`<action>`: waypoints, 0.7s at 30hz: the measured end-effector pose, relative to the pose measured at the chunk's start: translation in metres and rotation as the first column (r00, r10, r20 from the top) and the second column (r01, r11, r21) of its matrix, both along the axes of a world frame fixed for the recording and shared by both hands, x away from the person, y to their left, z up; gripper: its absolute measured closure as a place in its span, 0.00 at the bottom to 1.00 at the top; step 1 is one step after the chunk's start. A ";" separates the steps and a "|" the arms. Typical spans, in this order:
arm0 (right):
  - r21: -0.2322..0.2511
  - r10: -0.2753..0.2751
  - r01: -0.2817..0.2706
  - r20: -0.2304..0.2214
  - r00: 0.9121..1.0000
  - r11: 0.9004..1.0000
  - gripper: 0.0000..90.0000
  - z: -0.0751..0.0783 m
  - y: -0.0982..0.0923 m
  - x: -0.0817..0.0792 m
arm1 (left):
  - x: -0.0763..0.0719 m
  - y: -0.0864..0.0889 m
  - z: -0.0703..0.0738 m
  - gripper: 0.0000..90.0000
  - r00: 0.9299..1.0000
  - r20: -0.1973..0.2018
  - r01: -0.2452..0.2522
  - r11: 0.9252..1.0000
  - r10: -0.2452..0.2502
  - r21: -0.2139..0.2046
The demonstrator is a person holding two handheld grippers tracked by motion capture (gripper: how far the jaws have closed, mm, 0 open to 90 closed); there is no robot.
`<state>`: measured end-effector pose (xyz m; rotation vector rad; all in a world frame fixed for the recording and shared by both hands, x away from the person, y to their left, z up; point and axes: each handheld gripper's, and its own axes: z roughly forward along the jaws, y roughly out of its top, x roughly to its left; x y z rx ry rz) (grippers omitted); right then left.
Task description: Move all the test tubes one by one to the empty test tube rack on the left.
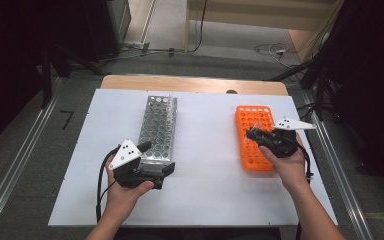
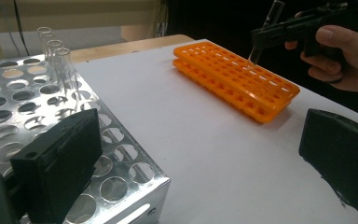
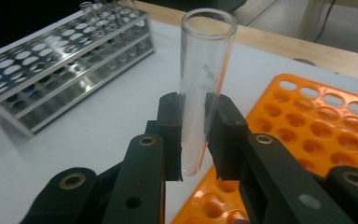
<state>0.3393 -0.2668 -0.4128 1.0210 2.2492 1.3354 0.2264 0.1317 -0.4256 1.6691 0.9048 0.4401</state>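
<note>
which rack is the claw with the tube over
The orange rack. The right claw holds the glass tube above its holes, while the metal rack stands apart across the table, beside the left claw.

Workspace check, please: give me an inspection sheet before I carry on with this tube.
Surface: white board on a wooden table.
Job's things: glass test tube over the orange rack; steel rack with a few tubes at its far end.
Clutter: nothing seen.
Grippers: right tool shut on the test tube; left tool open, beside the steel rack.
Cables: black lead from the left tool; cords on the floor.
Surroundings: dim room, metal rails.
</note>
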 end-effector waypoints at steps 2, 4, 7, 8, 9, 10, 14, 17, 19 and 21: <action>-0.003 0.021 -0.021 0.000 1.000 1.000 0.82 -0.002 0.006 -0.008 | 0.000 -0.001 0.001 0.00 1.000 0.002 0.006 1.000 -0.006 0.002; -0.008 0.038 -0.038 -0.007 0.999 0.999 0.82 -0.003 0.012 -0.016 | 0.000 -0.003 0.001 0.00 1.000 0.004 0.012 1.000 -0.012 0.003; -0.010 0.061 -0.061 -0.012 0.998 0.998 0.82 -0.007 0.018 -0.026 | -0.001 -0.006 0.002 0.00 1.000 0.006 0.022 1.000 -0.022 0.002; -0.009 0.067 -0.067 -0.014 0.998 0.998 0.82 -0.009 0.021 -0.029 | -0.001 -0.007 0.002 0.00 1.000 0.003 0.026 1.000 -0.026 0.001; -0.011 0.073 -0.073 -0.018 0.997 0.997 0.82 -0.010 0.023 -0.032 | -0.001 -0.008 0.002 0.00 1.000 0.007 0.030 1.000 -0.030 0.001; -0.011 0.080 -0.080 -0.023 0.997 0.997 0.82 -0.012 0.026 -0.035 | -0.001 -0.009 0.003 0.00 0.999 0.007 0.032 0.999 -0.032 0.002; -0.025 0.121 -0.122 -0.031 0.992 0.992 0.82 -0.015 0.037 -0.045 | -0.002 -0.014 0.006 0.00 0.999 0.013 0.048 0.999 -0.048 -0.001; -0.026 0.151 -0.152 -0.035 0.988 0.988 0.82 -0.017 0.046 -0.052 | -0.002 -0.018 0.008 0.00 0.998 0.018 0.055 0.998 -0.055 -0.006; -0.027 0.169 -0.170 -0.038 0.985 0.985 0.82 -0.018 0.051 -0.056 | -0.002 -0.020 0.009 0.00 0.998 0.021 0.065 0.998 -0.065 -0.008; -0.029 0.186 -0.187 -0.039 0.982 0.982 0.82 -0.020 0.057 -0.060 | -0.002 -0.023 0.009 0.00 0.997 0.020 0.076 0.997 -0.075 -0.010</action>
